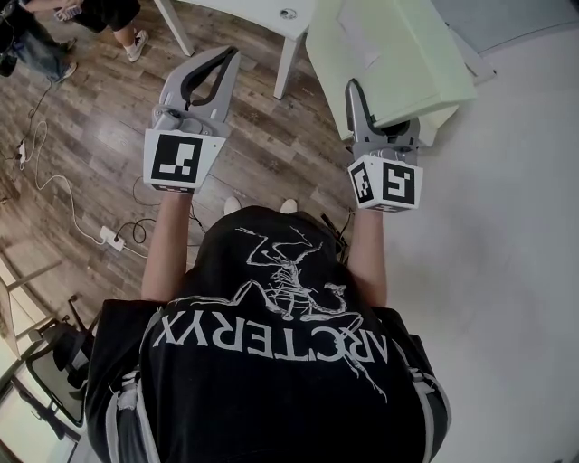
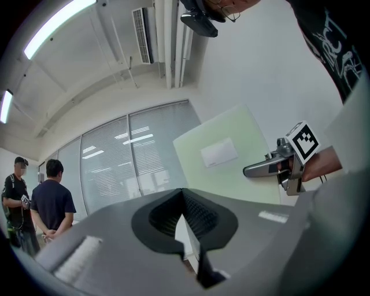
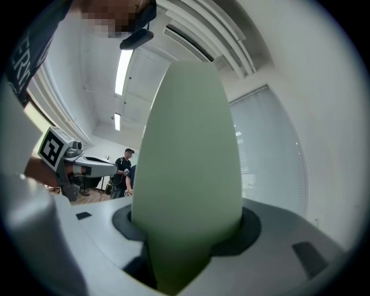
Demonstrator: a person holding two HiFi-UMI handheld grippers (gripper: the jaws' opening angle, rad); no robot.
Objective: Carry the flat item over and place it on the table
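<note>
While the right gripper [image 1: 358,101] is pinching the near edge of the pale green flat board [image 1: 389,54], the board's long side is reaching forward, away from the person. The left gripper [image 1: 227,56] is squeezing shut on nothing. The white table [image 1: 244,11] is standing just ahead, its leg [image 1: 289,61] beside the board.

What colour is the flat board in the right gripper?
Pale green; the board shows best in the left gripper view.
</note>
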